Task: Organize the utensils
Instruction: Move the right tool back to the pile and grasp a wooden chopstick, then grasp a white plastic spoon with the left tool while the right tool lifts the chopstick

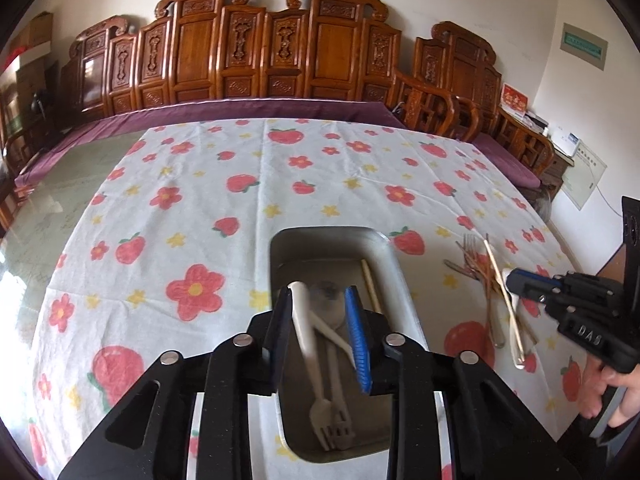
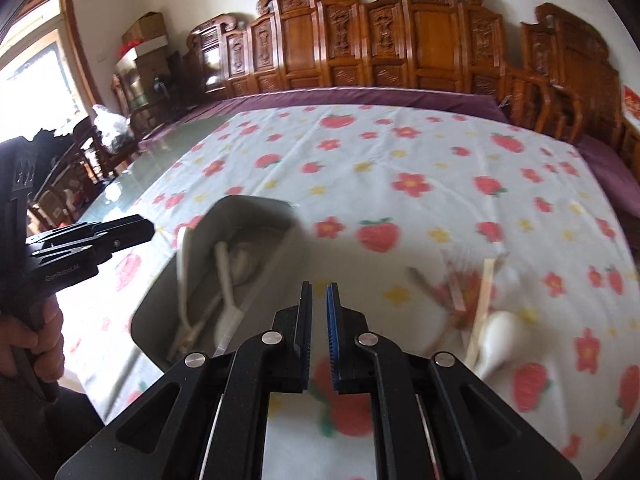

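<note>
My left gripper [image 1: 318, 292] hangs over a metal tray [image 1: 386, 248] with its jaws apart. A white plastic fork [image 1: 308, 344] stands blurred between them, tines down in the tray, and neither pad presses on it. More white utensils [image 1: 340, 420] and a chopstick [image 1: 370, 284] lie in the tray. To the right a loose pile of metal forks [image 1: 470, 248] and chopsticks [image 1: 502, 284] rests on the cloth. My right gripper [image 2: 320, 286] is shut and empty between the tray [image 2: 256, 208] and the pile, where a white spoon [image 2: 500, 336] shows.
A flowered tablecloth [image 1: 240, 184] covers most of the table, with bare glass [image 1: 60, 208] to its left. A carved wooden bench [image 1: 260, 48] with a purple cushion runs along the far side. A person's hand [image 1: 612, 392] holds the right gripper's handle.
</note>
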Demonstrator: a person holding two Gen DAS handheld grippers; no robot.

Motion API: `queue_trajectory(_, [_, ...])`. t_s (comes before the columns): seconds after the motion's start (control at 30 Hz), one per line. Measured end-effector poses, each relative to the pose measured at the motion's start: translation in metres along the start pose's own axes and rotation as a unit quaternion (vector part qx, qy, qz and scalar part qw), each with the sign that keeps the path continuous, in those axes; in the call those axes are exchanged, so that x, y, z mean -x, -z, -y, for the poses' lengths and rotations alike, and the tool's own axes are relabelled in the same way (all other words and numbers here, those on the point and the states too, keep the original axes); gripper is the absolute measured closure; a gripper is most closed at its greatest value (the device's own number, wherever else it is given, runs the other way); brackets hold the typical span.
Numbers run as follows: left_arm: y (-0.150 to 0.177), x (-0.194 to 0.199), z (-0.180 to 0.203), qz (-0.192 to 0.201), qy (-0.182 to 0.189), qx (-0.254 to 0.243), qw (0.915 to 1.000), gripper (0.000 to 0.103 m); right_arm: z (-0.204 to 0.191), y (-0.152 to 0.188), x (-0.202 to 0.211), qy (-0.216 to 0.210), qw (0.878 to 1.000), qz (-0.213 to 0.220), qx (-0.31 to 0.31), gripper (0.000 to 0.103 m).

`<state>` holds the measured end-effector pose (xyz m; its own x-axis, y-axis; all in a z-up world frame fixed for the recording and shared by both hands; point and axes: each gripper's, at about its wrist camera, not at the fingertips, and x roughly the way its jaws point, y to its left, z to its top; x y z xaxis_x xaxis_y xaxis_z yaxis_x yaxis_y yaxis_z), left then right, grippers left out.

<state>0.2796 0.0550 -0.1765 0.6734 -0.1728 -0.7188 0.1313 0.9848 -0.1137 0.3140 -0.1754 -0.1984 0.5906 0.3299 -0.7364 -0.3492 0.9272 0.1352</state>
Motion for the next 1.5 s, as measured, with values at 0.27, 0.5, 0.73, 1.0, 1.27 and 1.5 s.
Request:
queue_trajectory(0.27, [0.003, -0.008, 0.023, -0.009, 0.018, -0.010, 0.9998, 0.072, 0.058, 0.040, 0.008, 0.065, 0.997, -0.028, -0.015, 0.094])
queue_trajectory(0.5, [0.013, -0.024, 0.068, -0.026, 0.041, -0.034, 0.9982, 0.072, 0.071, 0.064, -0.020, 0.080, 0.995, -0.060, -0.024, 0.094])
queue_trajectory(0.73, [0.023, -0.035, 0.108, -0.032, 0.046, -0.062, 0.9965, 0.057, 0.078, 0.058, -0.037, 0.090, 0.993, -0.074, -0.025, 0.083])
queue_trajectory(1.0, [0.028, -0.039, 0.120, -0.037, 0.056, -0.070, 0.9953, 0.055, 0.080, 0.050, -0.049, 0.080, 0.993, -0.085, -0.014, 0.083])
queue_trajectory(1.27, [0.029, -0.041, 0.122, -0.040, 0.055, -0.072, 0.9951, 0.055, 0.074, 0.036, -0.060, 0.092, 0.991, -0.092, 0.003, 0.083])
queue_trajectory(1.5, [0.029, -0.041, 0.122, -0.041, 0.054, -0.072, 0.9951, 0.055, 0.077, 0.031, -0.074, 0.117, 0.986, -0.115, 0.017, 0.087])
